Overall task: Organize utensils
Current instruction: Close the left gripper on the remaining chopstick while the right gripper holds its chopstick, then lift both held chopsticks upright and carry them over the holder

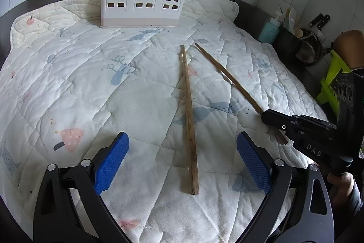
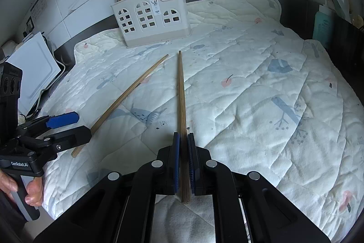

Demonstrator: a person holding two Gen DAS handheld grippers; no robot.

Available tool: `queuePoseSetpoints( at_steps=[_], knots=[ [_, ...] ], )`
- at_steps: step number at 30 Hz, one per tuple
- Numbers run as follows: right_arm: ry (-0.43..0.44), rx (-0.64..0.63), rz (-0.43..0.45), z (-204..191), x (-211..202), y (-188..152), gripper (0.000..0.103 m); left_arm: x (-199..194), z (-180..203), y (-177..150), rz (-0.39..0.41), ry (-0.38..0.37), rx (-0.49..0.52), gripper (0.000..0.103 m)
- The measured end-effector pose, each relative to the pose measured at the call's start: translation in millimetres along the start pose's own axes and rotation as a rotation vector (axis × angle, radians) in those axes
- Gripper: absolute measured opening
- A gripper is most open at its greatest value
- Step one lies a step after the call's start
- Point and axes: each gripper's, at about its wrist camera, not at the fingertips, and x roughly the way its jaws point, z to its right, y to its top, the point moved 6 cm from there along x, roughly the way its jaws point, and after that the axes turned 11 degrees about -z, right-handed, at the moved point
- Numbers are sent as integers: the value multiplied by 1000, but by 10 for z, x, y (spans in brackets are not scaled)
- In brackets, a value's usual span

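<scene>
My right gripper [image 2: 183, 163] is clamped on the thick end of one chopstick [image 2: 181, 106], whose thin tip points toward the holder [image 2: 151, 19] at the counter's far edge; my left gripper [image 1: 182, 163] stands wide, its blue pads either side of the second chopstick [image 1: 190, 120] without touching it. Both sticks lie on the quilted mat [image 1: 91, 83] near the counter's middle, splayed apart. I judge them light, stiff and a little slick, so a grip near the thick end may let the stick pivot; I would take the left one slightly further up its length, squarely across the pads. The soft mat gives underneath, which should help the pads get round it; the holder already carries several chopsticks.
</scene>
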Motion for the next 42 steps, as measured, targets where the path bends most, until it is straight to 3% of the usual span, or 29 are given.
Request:
queuePoseSetpoints(
  at_steps=[2, 4, 8, 10, 13, 27, 38, 40, 42],
  knots=[
    [1, -1, 1, 1, -1, 0, 7, -16, 12, 11, 4, 7, 5, 83],
    [6, 2, 1, 5, -1, 0, 7, -21, 16, 27, 7, 9, 3, 69],
    [12, 6, 1, -1, -2, -5, 7, 4, 47, 49, 3, 15, 16, 60],
    [15, 7, 2, 1, -3, -7, 7, 19, 53, 55, -2, 25, 23, 46],
    [16, 7, 2, 3, -2, -10, 7, 40, 71, 60, -14, 28, 32, 34],
    [21, 11, 2, 13, -1, -6, 7, 133, 139, 22, -64, 87, 81, 14],
    [9, 5, 4, -10, 2, -3, 7, 144, 222, -21, -62, 174, 134, 14],
    [3, 2, 6, -26, -12, 0, 7, 132, 220, -16, -60, 158, 121, 7],
    [-3, -2, 10, -33, -36, -3, 7, 104, 215, -19, -51, 135, 102, 7]
  ],
)
